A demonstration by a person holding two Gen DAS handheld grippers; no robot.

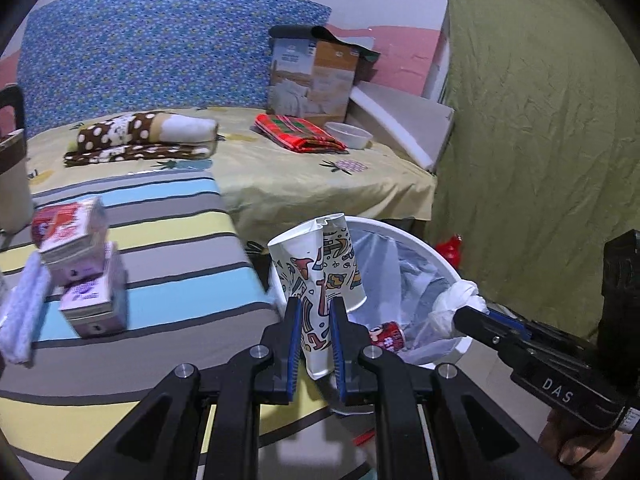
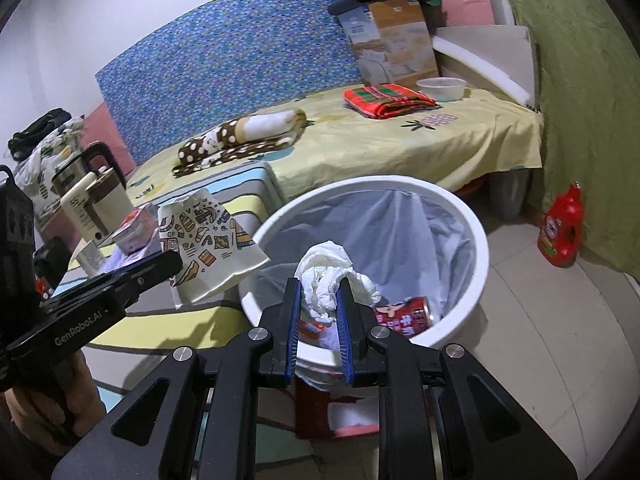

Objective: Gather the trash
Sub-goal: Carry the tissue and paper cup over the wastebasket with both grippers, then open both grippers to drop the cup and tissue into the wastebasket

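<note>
Between my left gripper's (image 1: 316, 320) blue pads sits a crushed patterned paper cup (image 1: 320, 272), clamped near its base, crumpled mouth pointing up and away from me. Just beyond and right of that cup is the white trash bin (image 1: 424, 248) with its clear liner (image 1: 400, 264); the cup is at the bin's near-left rim, not inside. My right gripper (image 2: 318, 312) is clamped tight on a wad of white tissue (image 2: 328, 276), held over the bin's near edge. Below the tissue, in the liner, lies a red drink can (image 2: 404, 314). Left of my left gripper, on the striped table cover (image 1: 160, 232): two stacked pink-and-white cartons (image 1: 86, 276), blurred, and a pale blue cloth (image 1: 22, 312) at the frame edge. Far left of my right gripper stands a cream flask with brown lid (image 2: 94, 204). Past the bin is a yellow-sheeted bed (image 2: 400, 140) with a folded red cloth (image 2: 388, 100), white bowl (image 2: 442, 88) and cardboard box (image 2: 394, 44). Right of the bin, on the floor, a red detergent bottle (image 2: 562, 228).
</note>
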